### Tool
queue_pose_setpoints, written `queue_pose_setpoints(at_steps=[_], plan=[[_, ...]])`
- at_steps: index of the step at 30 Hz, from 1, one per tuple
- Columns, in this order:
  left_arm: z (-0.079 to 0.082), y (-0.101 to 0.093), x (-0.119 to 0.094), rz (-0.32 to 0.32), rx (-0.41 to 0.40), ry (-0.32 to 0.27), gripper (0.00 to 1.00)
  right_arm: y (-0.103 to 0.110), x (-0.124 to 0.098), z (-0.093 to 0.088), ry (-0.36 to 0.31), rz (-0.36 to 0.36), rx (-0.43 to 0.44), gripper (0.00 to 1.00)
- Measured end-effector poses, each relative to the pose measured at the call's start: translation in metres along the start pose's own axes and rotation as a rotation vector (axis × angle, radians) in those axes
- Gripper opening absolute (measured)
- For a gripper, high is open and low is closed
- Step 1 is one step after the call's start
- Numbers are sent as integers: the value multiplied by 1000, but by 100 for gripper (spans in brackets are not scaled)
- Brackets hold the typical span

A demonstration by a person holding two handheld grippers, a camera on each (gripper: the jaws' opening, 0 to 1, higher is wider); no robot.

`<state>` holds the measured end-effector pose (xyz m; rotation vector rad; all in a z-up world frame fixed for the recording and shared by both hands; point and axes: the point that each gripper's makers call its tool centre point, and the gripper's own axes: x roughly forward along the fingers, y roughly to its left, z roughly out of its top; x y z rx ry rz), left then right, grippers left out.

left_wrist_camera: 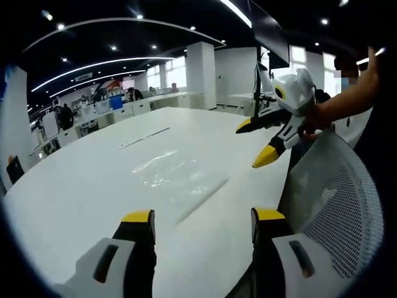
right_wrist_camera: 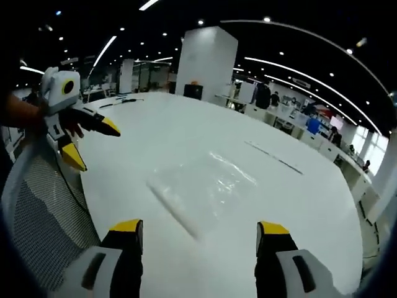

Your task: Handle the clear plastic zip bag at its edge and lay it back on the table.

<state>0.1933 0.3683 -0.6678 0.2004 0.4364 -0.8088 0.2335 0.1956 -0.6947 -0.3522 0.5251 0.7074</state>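
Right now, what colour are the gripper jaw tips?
Yellow tips on black jaws, clearest in the right gripper view.

The clear plastic zip bag (right_wrist_camera: pixel 201 186) lies flat on the white table (right_wrist_camera: pixel 186 133) at the centre of the frame, its zip edge running toward the lower middle. The right gripper (right_wrist_camera: pixel 200 233) rises from the bottom with its yellow-tipped jaws spread wide, apart from the bag. At the upper left the left gripper (right_wrist_camera: pixel 93 143), held by a hand (right_wrist_camera: pixel 73 128), hangs with jaws parted above a mesh chair back (right_wrist_camera: pixel 43 205).
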Motion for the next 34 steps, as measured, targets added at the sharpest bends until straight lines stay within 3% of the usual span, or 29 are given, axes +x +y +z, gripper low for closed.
queue_pose_setpoints(at_steps=[11, 14, 24, 34], plan=[[-4, -6, -4, 3, -25, -5, 71, 7, -13, -7, -37, 5, 65, 95], [-5, -8, -5, -2, -3, 2, 72, 12, -16, -7, -50, 11, 46, 99], [-5, 0, -5, 17, -11, -26, 89, 19, -18, -4, -57, 28, 18, 100], [-4, 5, -6, 39, 6, -44, 99, 21, -18, -4, -57, 34, -3, 100]])
